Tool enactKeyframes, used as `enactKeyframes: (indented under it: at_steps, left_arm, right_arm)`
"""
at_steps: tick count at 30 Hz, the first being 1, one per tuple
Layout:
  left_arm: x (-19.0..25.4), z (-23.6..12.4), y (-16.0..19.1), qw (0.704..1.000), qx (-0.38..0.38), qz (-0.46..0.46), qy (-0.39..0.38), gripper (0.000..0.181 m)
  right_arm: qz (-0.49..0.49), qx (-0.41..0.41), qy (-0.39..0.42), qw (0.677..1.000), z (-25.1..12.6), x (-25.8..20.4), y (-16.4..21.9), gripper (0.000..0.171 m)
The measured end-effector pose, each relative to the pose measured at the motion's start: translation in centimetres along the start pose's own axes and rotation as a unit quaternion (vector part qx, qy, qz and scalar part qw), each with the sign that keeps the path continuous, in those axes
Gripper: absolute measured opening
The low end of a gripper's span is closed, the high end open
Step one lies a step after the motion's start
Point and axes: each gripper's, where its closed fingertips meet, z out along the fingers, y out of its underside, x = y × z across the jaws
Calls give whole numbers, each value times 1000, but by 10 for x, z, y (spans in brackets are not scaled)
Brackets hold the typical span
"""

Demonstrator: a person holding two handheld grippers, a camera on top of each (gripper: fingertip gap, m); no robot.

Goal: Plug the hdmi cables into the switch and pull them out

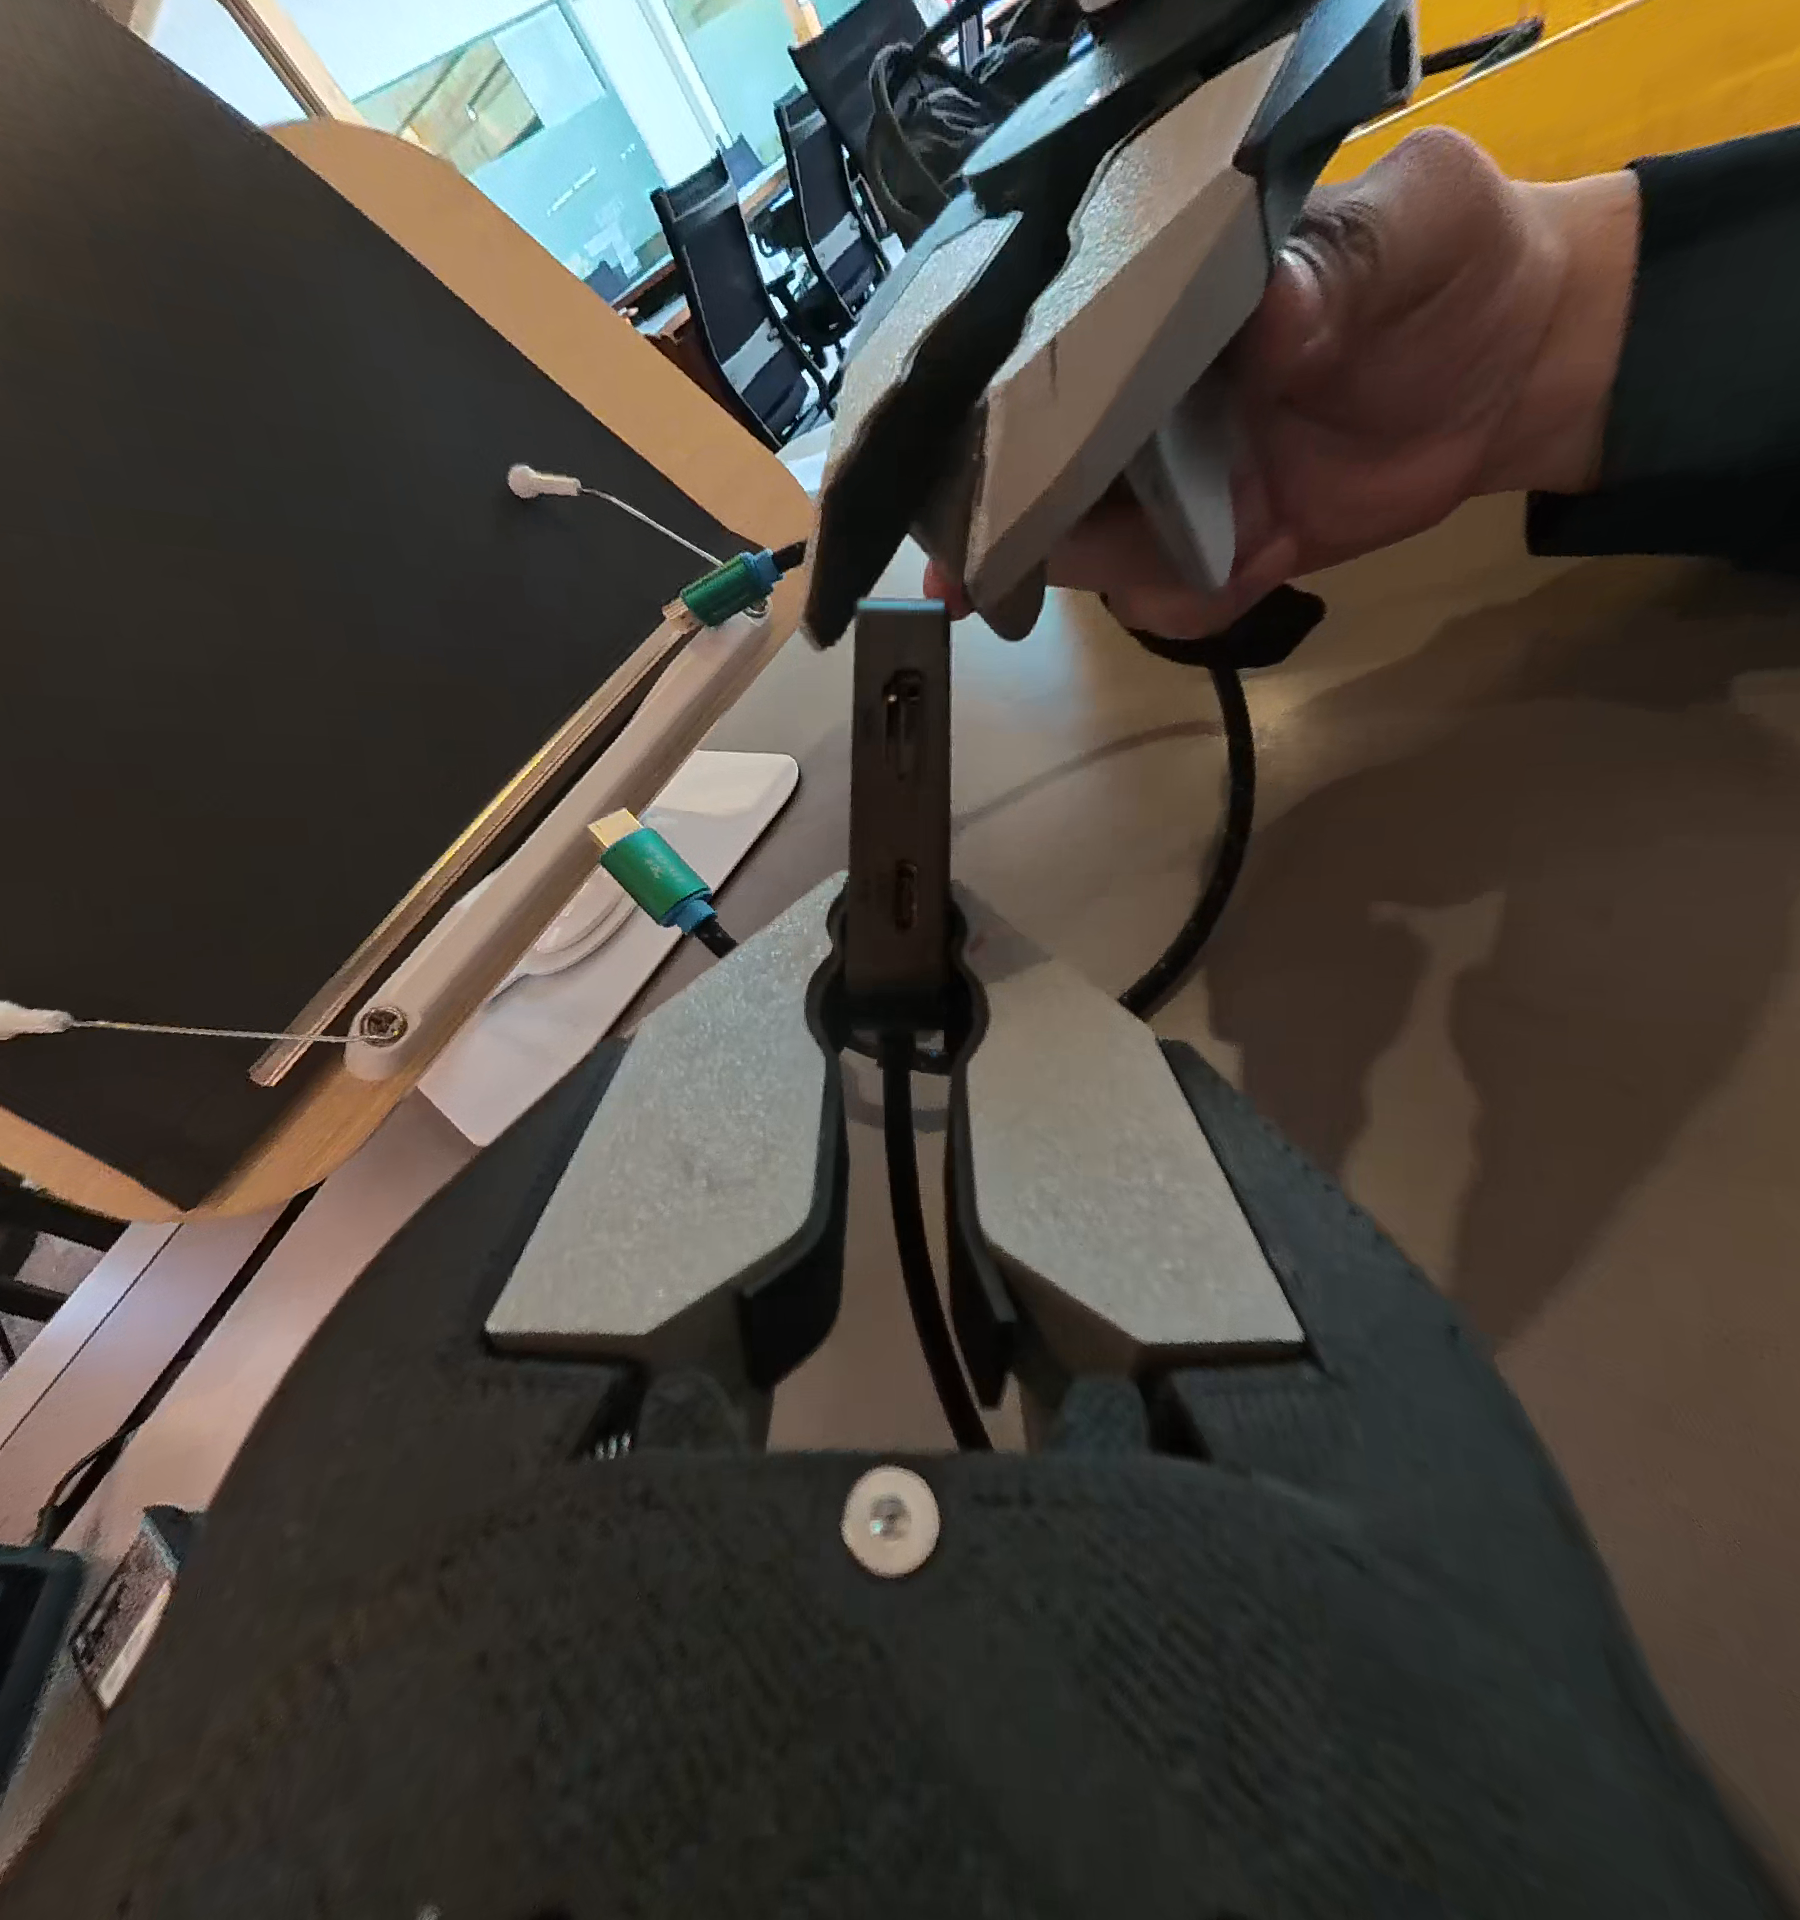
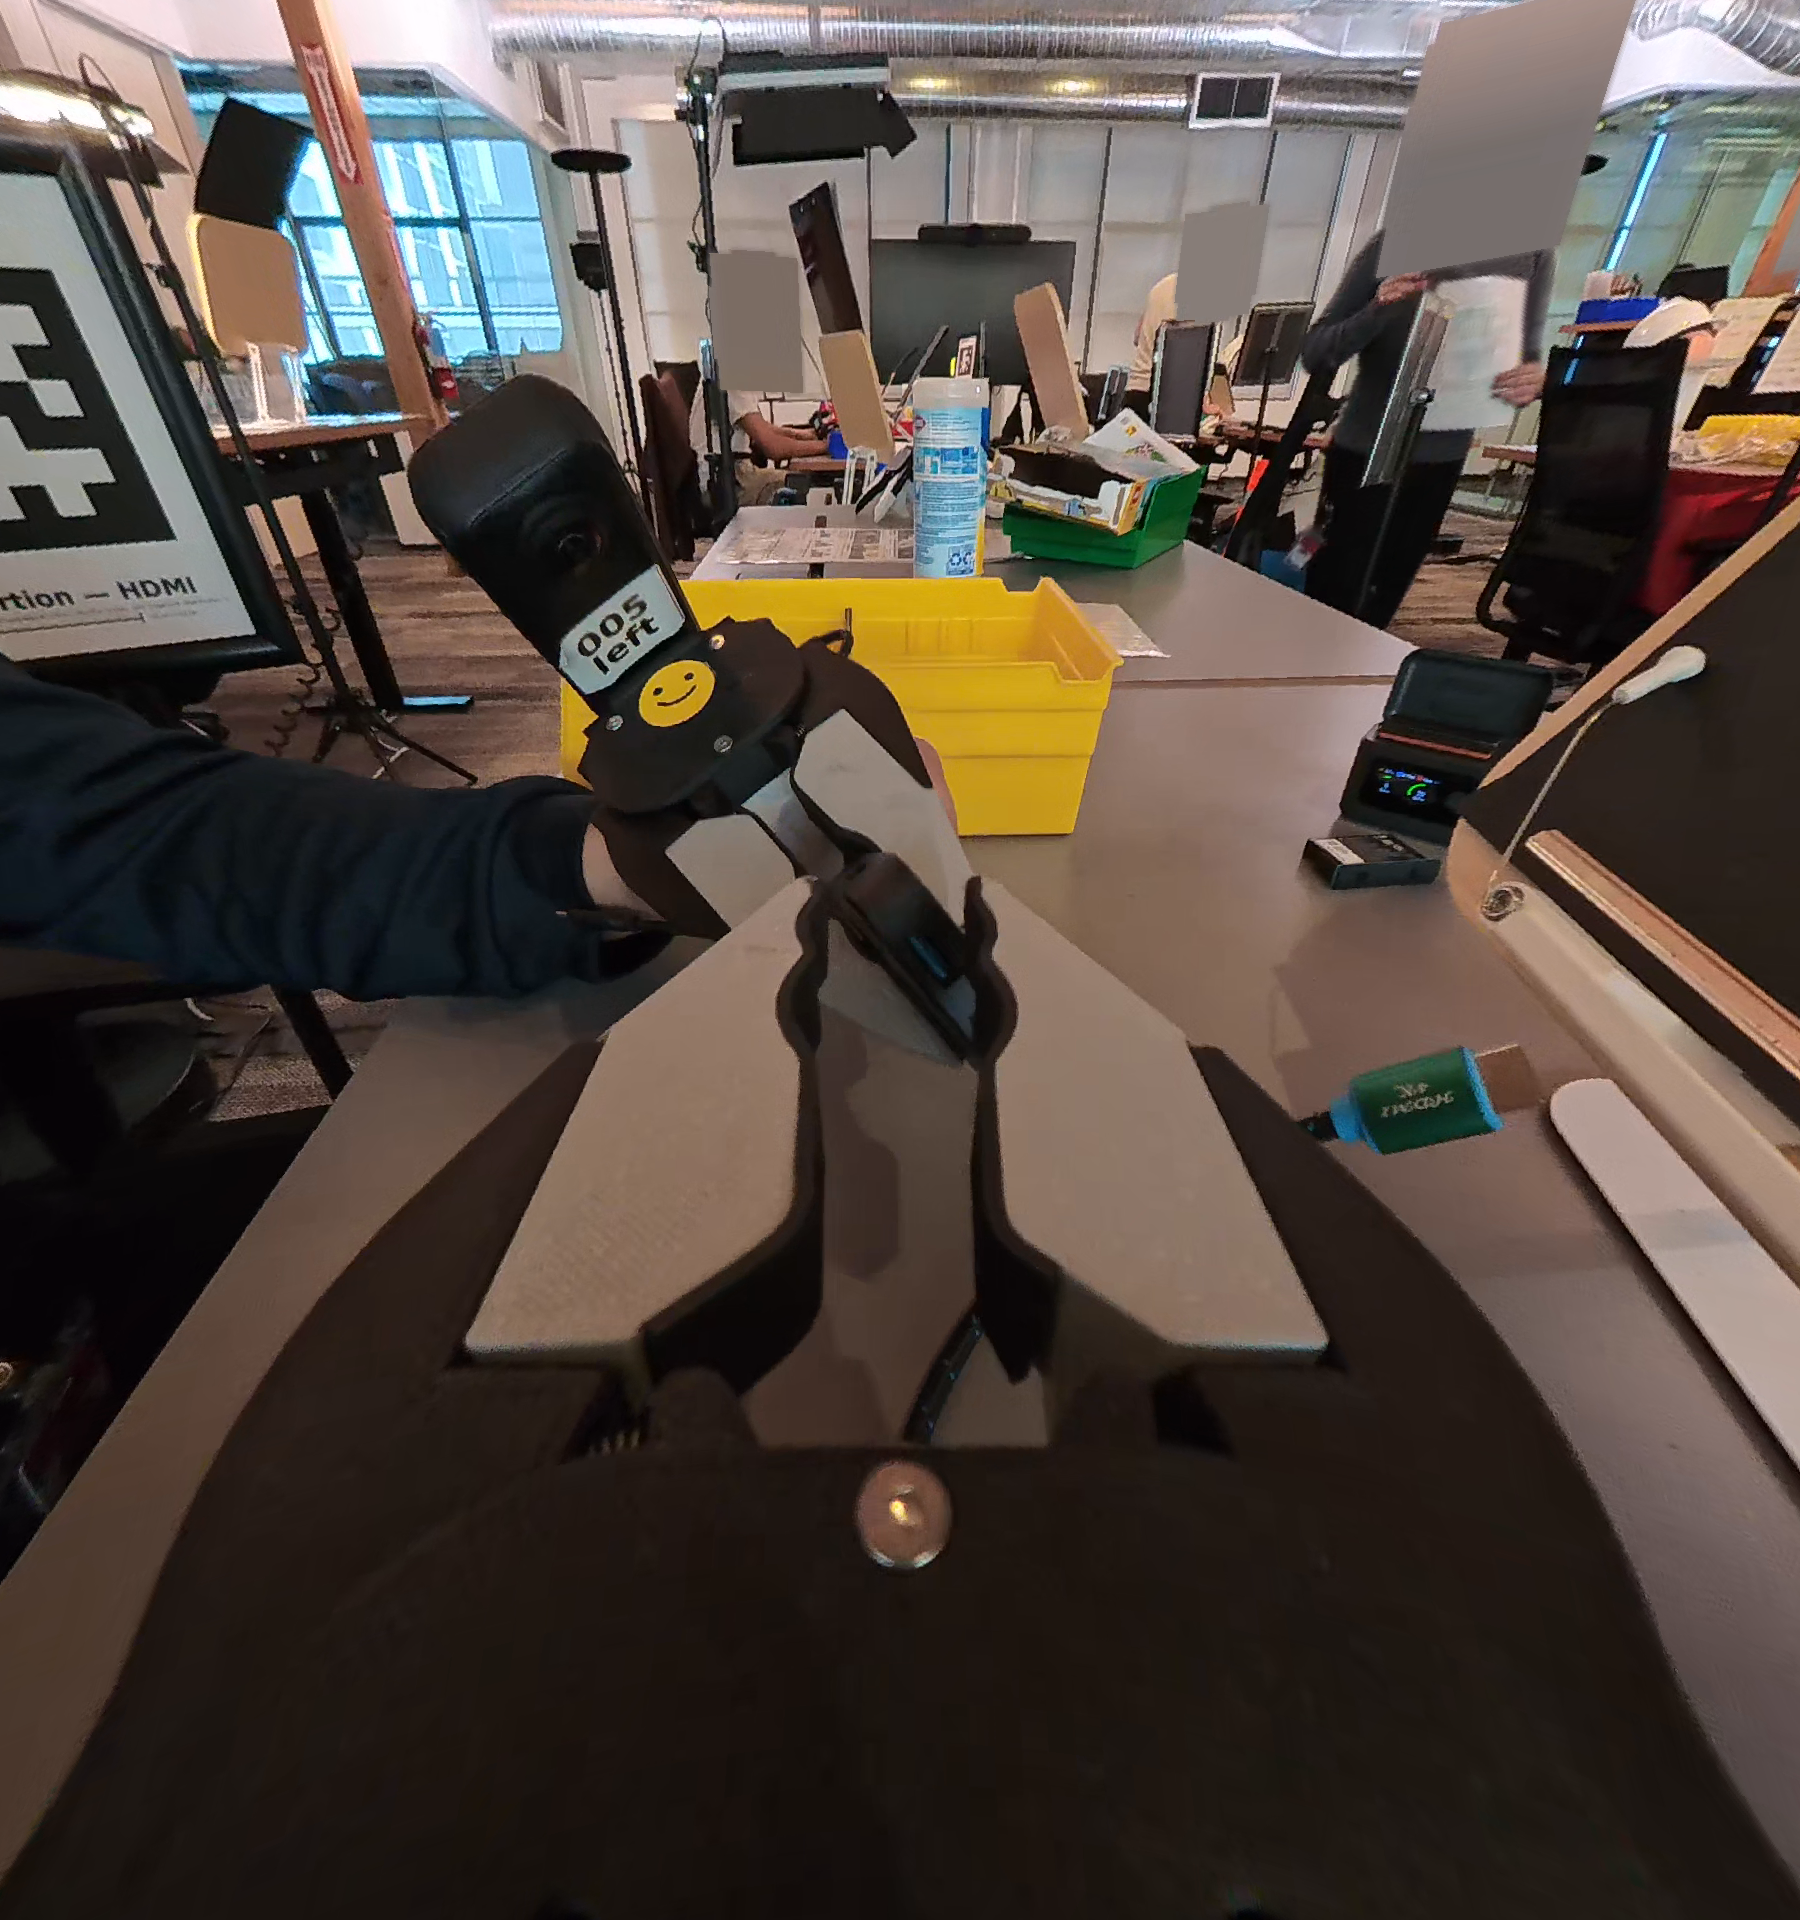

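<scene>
Switch held up between two grippers, above the table.

The switch [image 1: 898,821] stands upright in the left gripper [image 1: 896,997], its cable [image 1: 922,1247] trailing back between the fingers. Right gripper [image 1: 906,613] sits at the switch's top end. Left of it, a loose HDMI plug [image 1: 652,868] lies on the table [image 1: 1498,935], beside the tilted board [image 1: 252,623]. A bin [image 2: 979,717] sits behind the left gripper.
</scene>
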Motion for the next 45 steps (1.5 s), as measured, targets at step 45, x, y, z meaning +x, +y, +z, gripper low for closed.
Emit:
enactKeyframes:
  at_steps: [45]
  left_arm:
    - [-68, -3, 90, 965, -185, -71, -170, 10]
  right_arm:
    - [154, -147, 241, 947, 29, 74, 72, 10]
